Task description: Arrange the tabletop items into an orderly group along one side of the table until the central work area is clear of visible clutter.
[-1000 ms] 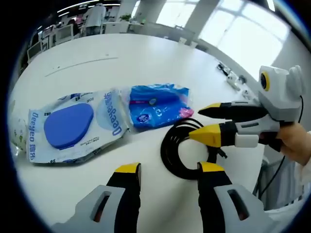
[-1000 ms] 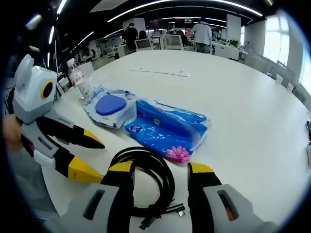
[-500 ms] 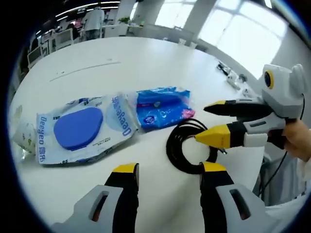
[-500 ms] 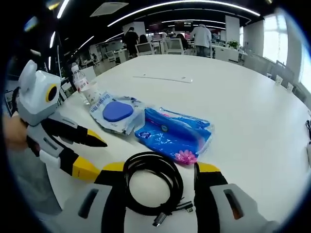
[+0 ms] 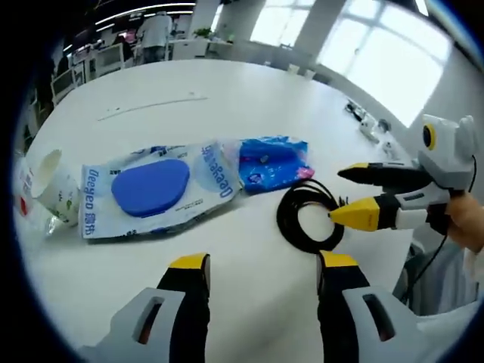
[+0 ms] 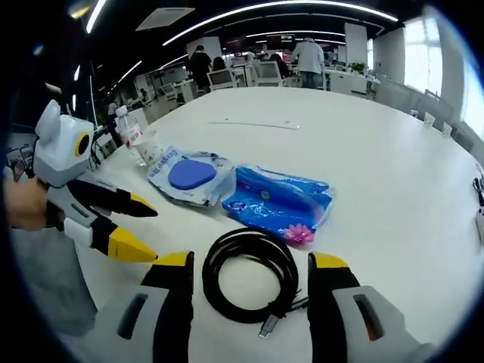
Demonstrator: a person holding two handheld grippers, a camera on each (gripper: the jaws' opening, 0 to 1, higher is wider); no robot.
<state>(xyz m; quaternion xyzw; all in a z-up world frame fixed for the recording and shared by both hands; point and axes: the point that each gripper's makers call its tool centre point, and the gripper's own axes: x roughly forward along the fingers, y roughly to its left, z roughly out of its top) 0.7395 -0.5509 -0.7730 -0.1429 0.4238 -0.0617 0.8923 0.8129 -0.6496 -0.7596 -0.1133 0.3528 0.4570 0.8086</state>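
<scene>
The coiled black cable [image 6: 248, 275] lies flat on the white table [image 6: 378, 151] between the spread, empty jaws of the right gripper [image 6: 249, 268], just beside the blue packet [image 6: 278, 203], with the wipes pack [image 6: 190, 175] and water bottle [image 6: 130, 136] lined up beyond. To take it cleanly, the right gripper should probably lower one jaw inside the loop and pinch the bundled strands rather than a single turn. The left gripper [image 5: 257, 265] hangs released and empty; the bottle's contents cannot be told, and both packs look closed.
</scene>
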